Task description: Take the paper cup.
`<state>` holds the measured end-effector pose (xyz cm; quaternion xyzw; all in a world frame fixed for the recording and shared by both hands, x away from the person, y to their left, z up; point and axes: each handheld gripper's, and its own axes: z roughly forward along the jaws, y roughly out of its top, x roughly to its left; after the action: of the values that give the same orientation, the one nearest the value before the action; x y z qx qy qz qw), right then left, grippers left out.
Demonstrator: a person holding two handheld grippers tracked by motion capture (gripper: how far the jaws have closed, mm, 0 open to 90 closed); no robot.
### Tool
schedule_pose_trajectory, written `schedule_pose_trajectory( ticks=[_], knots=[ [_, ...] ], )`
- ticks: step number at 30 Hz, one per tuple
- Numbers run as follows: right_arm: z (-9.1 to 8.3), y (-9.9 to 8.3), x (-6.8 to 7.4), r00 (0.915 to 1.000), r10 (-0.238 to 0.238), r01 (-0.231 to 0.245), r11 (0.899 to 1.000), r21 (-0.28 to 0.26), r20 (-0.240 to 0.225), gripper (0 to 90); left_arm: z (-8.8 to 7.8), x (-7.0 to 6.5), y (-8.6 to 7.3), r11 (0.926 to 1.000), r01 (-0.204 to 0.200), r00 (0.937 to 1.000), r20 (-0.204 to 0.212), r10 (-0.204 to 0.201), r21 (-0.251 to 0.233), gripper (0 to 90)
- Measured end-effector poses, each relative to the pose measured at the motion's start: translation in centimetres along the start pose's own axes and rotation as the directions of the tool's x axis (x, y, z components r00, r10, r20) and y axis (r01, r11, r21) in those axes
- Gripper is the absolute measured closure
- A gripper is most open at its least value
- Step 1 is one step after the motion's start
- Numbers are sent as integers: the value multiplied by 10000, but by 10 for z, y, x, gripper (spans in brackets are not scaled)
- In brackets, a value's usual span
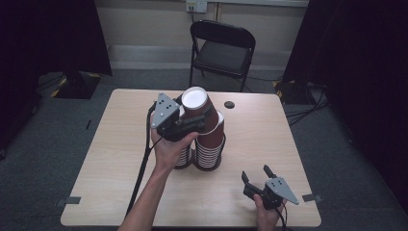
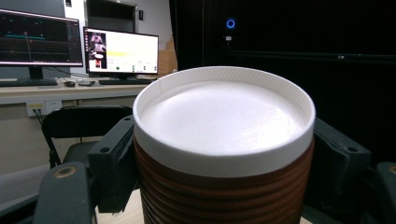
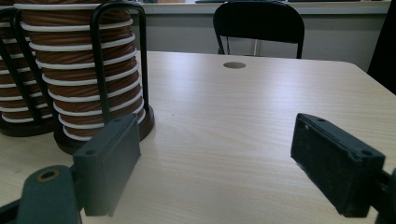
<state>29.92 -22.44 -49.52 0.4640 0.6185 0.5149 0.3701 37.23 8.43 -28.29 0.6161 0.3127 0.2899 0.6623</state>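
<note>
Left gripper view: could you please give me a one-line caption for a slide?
Left gripper shut on an upside-down brown paper cup, white base up, with monitors behind.

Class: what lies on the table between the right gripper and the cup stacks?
Nothing: bare tabletop runs from the right gripper to the cup stacks, shown in the right gripper view.

open tool [image 3: 215, 158], stacked cups [image 3: 81, 70], table [image 3: 243, 116]
</note>
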Motion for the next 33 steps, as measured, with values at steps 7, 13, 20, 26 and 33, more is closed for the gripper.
schedule_pose_trajectory(
  ticks=[7, 13, 20, 26, 33],
  knots=[
    [0, 0, 0, 10000, -14, 14, 10000, -20, 36, 152, -15, -3, -2, 10000, -48, 9992, 387, 47, 27, 220],
    [0, 0, 0, 10000, -21, 21, 10000, -12, 32, 152, -29, -6, -6, 9999, -27, 9981, 613, 17, 157, 220],
    [0, 0, 0, 10000, -19, 19, 10000, -10, 35, 152, -43, -5, -12, 9998, 176, 9982, 568, -169, -119, 220],
    [0, 0, 0, 10000, -28, 28, 10000, 12, 21, 152, -53, -4, -16, 9996, 263, 9975, 660, -253, -143, 221],
    [0, 0, 1, 10000, -73, 73, 10000, 24, 21, 151, -63, -2, -32, 9987, 489, 9951, 849, -501, 157, 221]
  ],
)
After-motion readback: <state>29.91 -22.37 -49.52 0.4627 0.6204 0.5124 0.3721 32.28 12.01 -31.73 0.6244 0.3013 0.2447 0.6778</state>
